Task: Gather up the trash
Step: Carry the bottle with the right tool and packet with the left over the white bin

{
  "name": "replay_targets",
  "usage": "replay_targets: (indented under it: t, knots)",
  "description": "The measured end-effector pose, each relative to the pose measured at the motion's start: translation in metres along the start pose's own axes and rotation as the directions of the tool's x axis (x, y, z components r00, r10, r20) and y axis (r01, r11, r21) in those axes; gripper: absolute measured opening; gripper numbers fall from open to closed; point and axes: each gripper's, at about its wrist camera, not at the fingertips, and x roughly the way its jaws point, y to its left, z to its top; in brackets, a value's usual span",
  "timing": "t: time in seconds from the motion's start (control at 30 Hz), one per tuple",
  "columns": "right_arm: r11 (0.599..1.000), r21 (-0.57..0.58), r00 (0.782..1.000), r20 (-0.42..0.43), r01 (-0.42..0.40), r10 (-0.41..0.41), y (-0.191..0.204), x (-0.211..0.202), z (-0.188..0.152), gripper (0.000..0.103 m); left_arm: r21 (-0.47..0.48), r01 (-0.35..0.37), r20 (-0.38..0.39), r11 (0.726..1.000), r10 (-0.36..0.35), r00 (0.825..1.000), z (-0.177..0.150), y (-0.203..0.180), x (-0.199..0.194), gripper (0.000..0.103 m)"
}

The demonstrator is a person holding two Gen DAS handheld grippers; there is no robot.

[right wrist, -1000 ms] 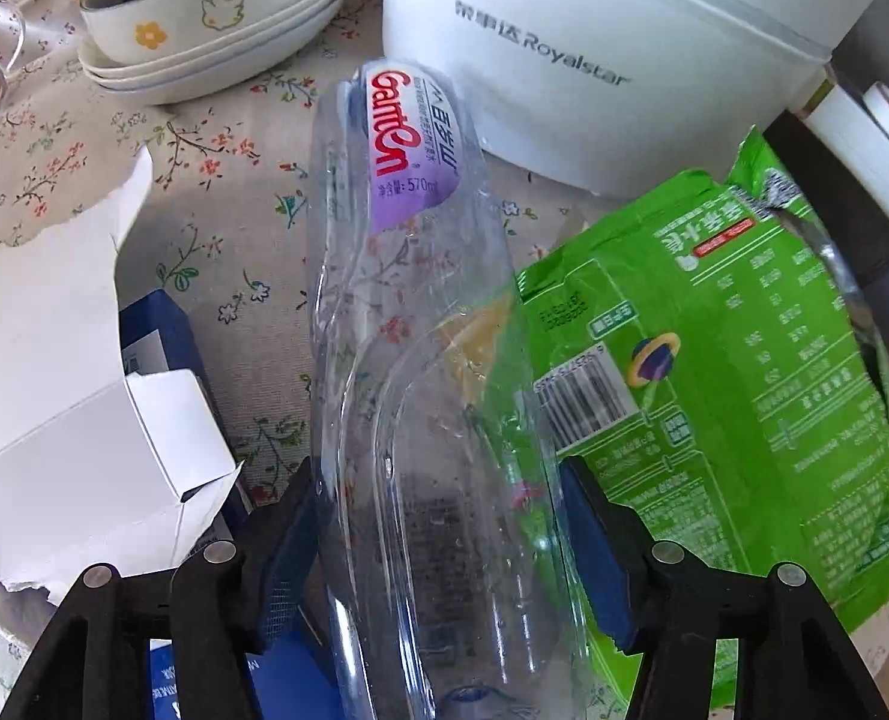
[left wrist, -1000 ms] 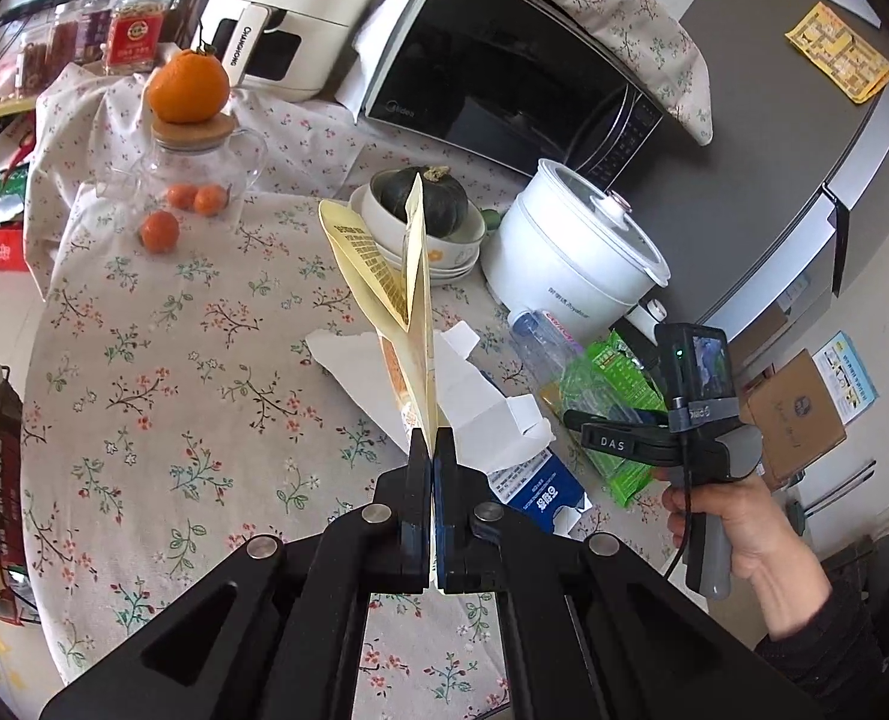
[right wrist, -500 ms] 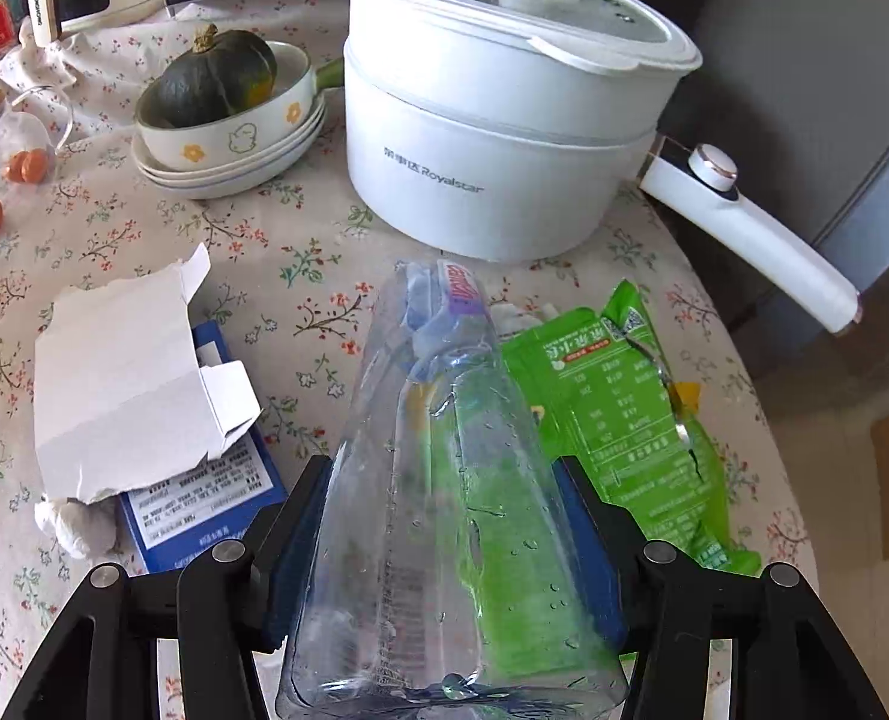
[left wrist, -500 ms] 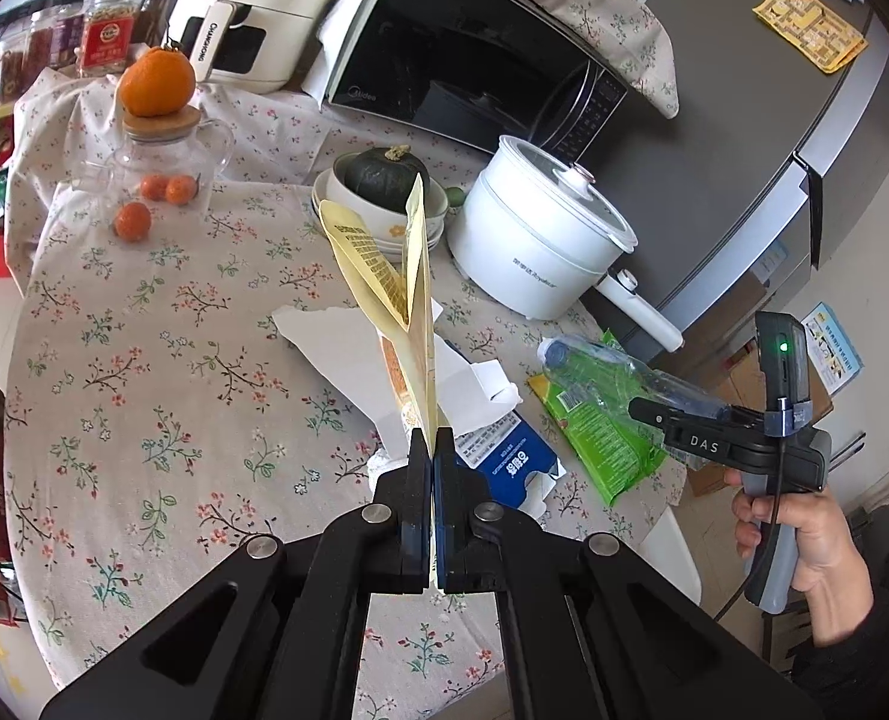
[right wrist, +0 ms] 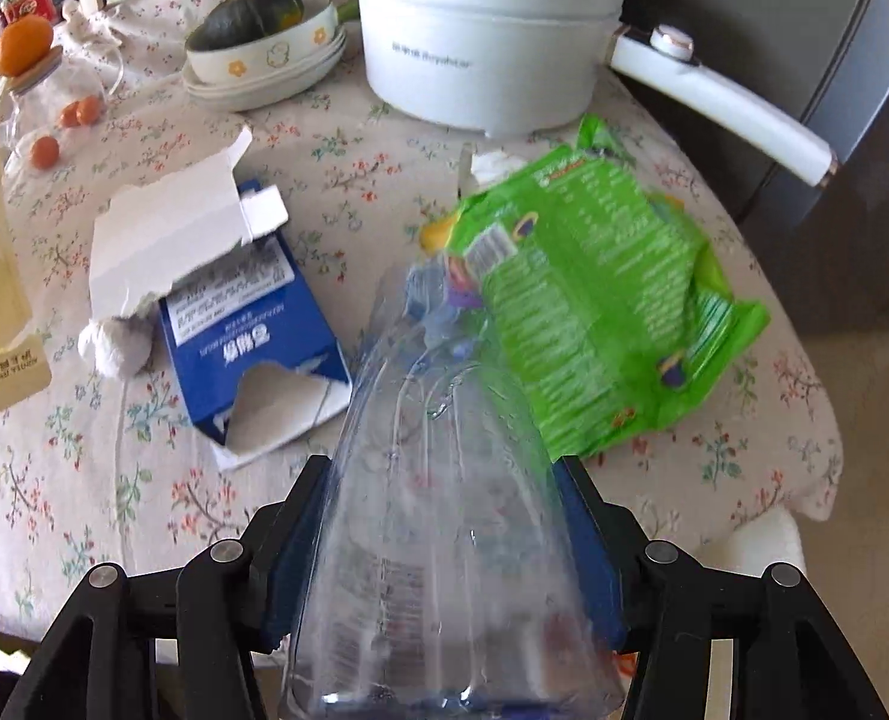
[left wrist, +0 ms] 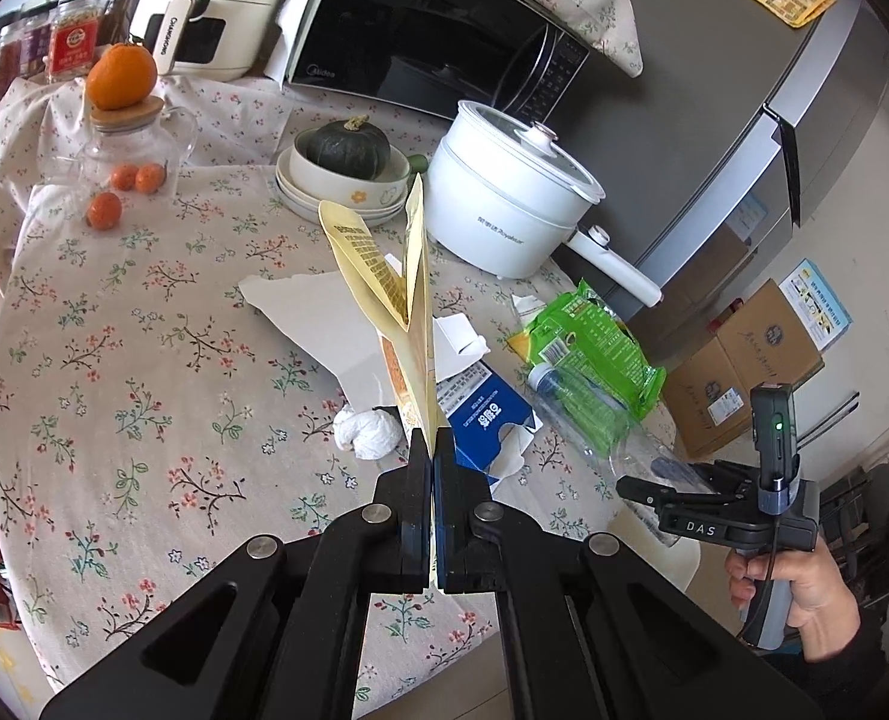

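Observation:
My left gripper (left wrist: 431, 444) is shut on a flattened yellow carton (left wrist: 408, 300) and holds it upright above the table. My right gripper (right wrist: 444, 480) is shut on an empty clear plastic bottle (right wrist: 438, 480), lifted off the table near its right edge; the bottle also shows in the left wrist view (left wrist: 570, 402). On the floral tablecloth lie a green snack bag (right wrist: 594, 300), a torn blue and white box (right wrist: 246, 324), a torn white card piece (right wrist: 162, 240) and a crumpled tissue (right wrist: 117, 345).
A white electric pot (left wrist: 510, 204) with a long handle stands at the back right. Stacked bowls holding a green squash (left wrist: 342, 147) sit beside it. A glass jar with an orange on top (left wrist: 123, 120), a microwave (left wrist: 432, 36) and a fridge (left wrist: 774, 90) stand behind.
My right gripper has pulled back toward the table's right edge and lifted the bottle off the table. My left gripper has risen and drawn back with the carton.

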Motion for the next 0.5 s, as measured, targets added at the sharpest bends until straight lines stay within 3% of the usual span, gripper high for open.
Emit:
replay_targets:
  t: [0.23,0.5]
  knots:
    - [0.994,0.082,0.993,-0.091,-0.074,0.081,-0.009,0.029,-0.024,0.065,0.021,-0.005,-0.018,1.000,0.005,1.000,-0.004,-0.004,0.003,0.000]
    - [0.994,0.085,0.985,-0.147,-0.074,0.086,-0.008,0.063,-0.012,0.067,0.025,-0.021,-0.036,0.999,0.022,0.999,-0.006,-0.004,0.011,0.000]
